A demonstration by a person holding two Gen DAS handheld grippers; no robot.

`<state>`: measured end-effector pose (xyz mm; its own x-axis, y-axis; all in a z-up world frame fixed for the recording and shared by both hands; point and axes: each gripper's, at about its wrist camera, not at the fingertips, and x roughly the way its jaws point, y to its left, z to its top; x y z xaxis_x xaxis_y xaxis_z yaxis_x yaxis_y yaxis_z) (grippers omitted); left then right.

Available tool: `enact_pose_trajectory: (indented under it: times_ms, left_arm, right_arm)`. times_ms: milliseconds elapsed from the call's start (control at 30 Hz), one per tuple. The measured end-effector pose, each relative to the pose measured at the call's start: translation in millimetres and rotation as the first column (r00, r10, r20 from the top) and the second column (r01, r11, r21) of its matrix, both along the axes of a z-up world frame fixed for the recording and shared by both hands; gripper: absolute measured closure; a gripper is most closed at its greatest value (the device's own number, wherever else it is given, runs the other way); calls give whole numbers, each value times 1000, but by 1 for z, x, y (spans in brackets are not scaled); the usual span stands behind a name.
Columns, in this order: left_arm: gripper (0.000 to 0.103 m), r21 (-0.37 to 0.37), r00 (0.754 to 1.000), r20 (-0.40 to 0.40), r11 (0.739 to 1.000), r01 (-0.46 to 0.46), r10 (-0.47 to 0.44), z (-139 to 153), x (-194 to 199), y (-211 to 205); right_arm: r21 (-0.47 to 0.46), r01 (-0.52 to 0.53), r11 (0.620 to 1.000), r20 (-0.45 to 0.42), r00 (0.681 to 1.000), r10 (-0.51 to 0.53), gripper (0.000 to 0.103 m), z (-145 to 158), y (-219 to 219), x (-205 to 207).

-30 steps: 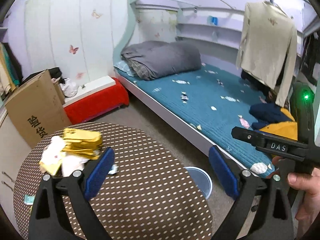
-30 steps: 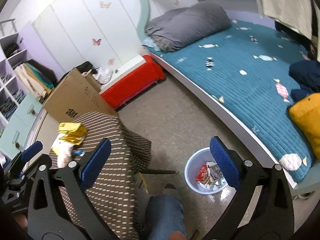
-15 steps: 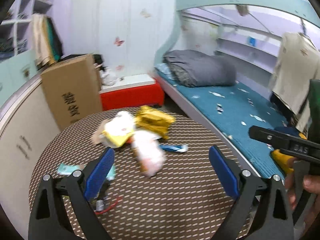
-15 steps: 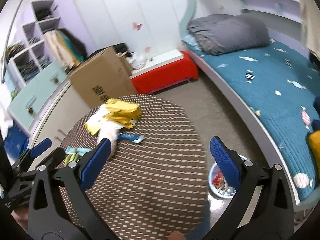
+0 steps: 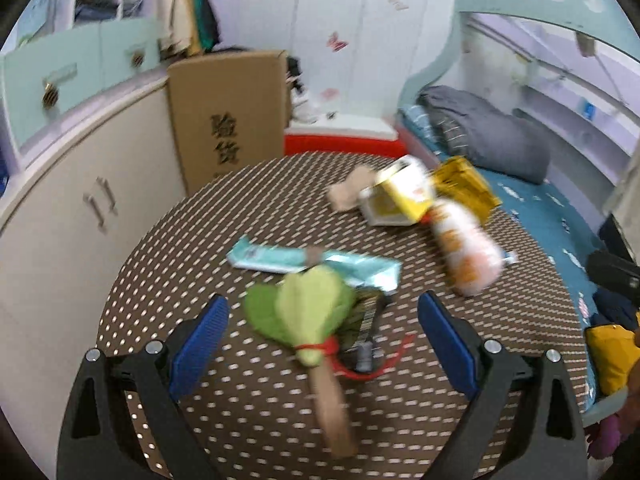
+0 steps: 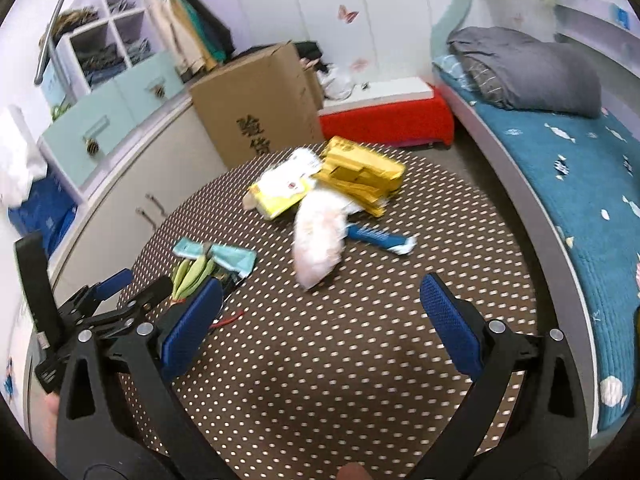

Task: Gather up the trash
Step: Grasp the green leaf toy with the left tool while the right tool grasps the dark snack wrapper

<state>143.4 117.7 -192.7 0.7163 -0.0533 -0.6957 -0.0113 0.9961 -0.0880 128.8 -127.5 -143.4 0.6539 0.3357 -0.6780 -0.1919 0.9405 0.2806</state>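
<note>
the round tabletop with its brown dotted cloth fills the lower part of both views. its near half, in front of the right claw, is bare cloth with open room. the trash lies on the far and left parts. on the left the tabletop's edge runs close along a cream cabinet; on the right a strip of floor separates it from the bed, and behind it stand a cardboard box and a red bench.

the left claw is released, its blue pads spread wide and empty, low over the tabletop. between them lies a green leafy bundle tied with a red band on a tan stem, touching neither pad. just beyond it lies a pale teal wrapper, with a dark wrapper beside the bundle.

the right claw is released too, holding nothing, well apart from the far heap: a yellow and white carton, a gold foil bag, a white and orange bag and a blue wrapper, piled touching one another. motion blur hides their labels. the carton's contents cannot be told.
</note>
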Motion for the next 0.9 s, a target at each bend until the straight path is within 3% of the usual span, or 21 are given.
enact_pose_trajectory:
  times_ms: [300,400,433,500,600,900]
  left_arm:
    - [12,27,997,-77,999,28,-26,-35,28,12]
    - [45,-43,990,-117,996,73,-77,-45,34,14]
    - [47,-44,991,-108,996,73,-78,-46,33,16]
    - [63,-49,992,-99,996,77,-82,-45,30,22]
    - [79,-99,993,-95,993,65,-74,-44,25,36]
    - [79,-100,995,-95,995,-15,6,-41,-5,66]
  right_arm:
    - [-17,-49,999,-45,998,48,6,-17,27,6]
    - [-26,-59,998,-60,997,58,6,-22,35,8]
    - [-28,-64,998,-65,996,62,6,-24,36,10]
    - [-30,-79,996,-73,994,76,6,-27,43,13]
    - [-36,-114,993,-89,990,111,6,-33,60,20]
    - [-50,-215,975,-138,969,206,6,-61,125,43]
